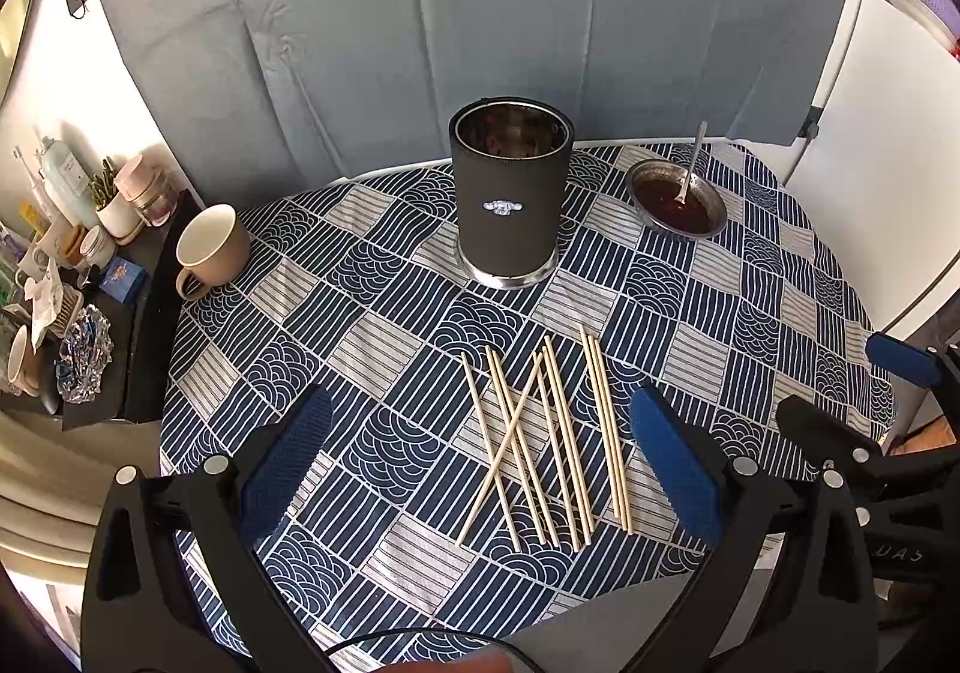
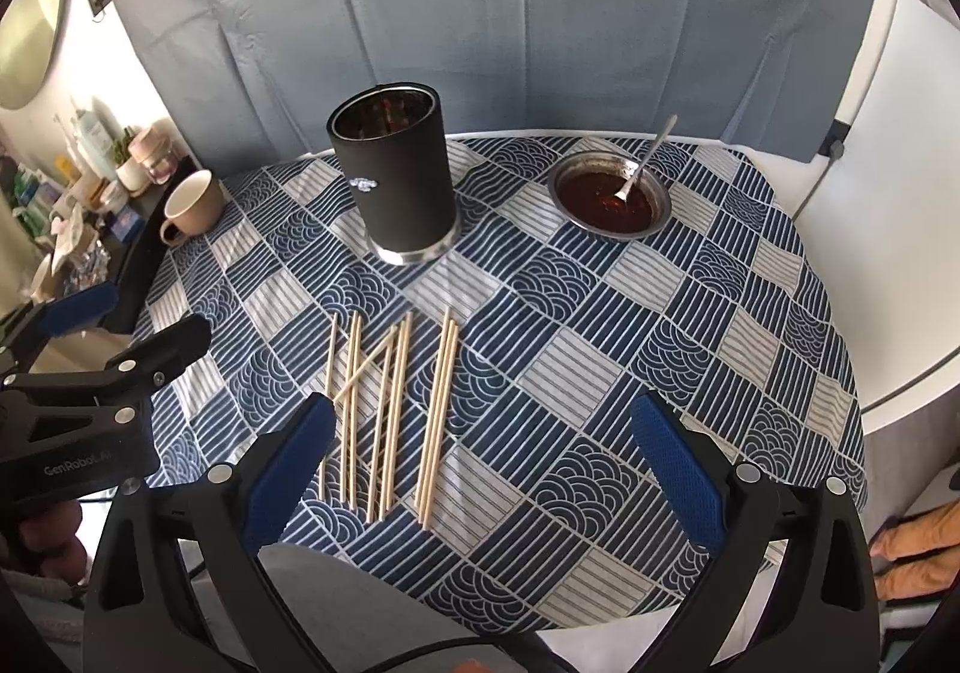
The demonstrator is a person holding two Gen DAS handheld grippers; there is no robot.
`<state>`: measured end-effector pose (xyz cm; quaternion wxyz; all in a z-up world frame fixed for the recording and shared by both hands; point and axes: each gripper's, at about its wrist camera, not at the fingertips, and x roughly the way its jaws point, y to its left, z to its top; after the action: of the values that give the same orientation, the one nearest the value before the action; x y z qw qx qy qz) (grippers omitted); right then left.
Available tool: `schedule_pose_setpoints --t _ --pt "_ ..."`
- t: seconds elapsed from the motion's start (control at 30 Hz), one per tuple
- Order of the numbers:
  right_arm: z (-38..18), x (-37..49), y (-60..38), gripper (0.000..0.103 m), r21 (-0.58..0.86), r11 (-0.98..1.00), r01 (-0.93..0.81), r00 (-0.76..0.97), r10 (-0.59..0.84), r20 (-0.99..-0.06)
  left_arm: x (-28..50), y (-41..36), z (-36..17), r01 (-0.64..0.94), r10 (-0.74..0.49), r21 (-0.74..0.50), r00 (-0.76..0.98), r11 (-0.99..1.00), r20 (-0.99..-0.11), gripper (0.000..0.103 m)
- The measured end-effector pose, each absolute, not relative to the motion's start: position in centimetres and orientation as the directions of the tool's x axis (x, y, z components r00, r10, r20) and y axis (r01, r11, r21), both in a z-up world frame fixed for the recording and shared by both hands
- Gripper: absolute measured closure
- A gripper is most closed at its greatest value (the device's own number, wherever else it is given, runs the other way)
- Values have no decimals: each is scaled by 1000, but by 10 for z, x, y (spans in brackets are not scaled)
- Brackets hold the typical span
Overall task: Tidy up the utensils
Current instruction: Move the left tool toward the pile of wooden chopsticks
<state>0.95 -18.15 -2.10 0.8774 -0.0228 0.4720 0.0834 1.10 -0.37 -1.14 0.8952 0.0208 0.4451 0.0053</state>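
Several wooden chopsticks (image 1: pixel 543 436) lie loose on the blue patterned tablecloth (image 1: pixel 372 325), some crossed; they also show in the right wrist view (image 2: pixel 390 409). A black upright utensil holder (image 1: pixel 510 199) with a shiny metal inside stands behind them, and shows in the right wrist view (image 2: pixel 399 175). My left gripper (image 1: pixel 480 463) is open and empty, low over the near ends of the chopsticks. My right gripper (image 2: pixel 480 463) is open and empty, to the right of the chopsticks. A metal spoon (image 2: pixel 645 162) rests in a metal bowl of dark sauce (image 2: pixel 609 196).
A beige mug (image 1: pixel 210 250) stands at the table's left edge. The sauce bowl (image 1: pixel 678 199) sits right of the holder. A cluttered black shelf (image 1: pixel 78 277) stands left of the table. A grey cloth backdrop (image 1: pixel 456 12) hangs behind. A hand (image 2: pixel 918 541) shows at the right.
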Motion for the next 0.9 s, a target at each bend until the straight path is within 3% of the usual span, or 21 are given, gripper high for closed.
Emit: schedule_pose_setpoints --t 0.53,0.9 --pt "-30 16 -180 8 7 987 -161 518 91 -850 22 0 -24 5 68 83 533 996 -843 6" --pt "-62 38 -181 8 85 986 -144 425 139 -894 36 12 -59 -12 55 55 368 998 -928 6"
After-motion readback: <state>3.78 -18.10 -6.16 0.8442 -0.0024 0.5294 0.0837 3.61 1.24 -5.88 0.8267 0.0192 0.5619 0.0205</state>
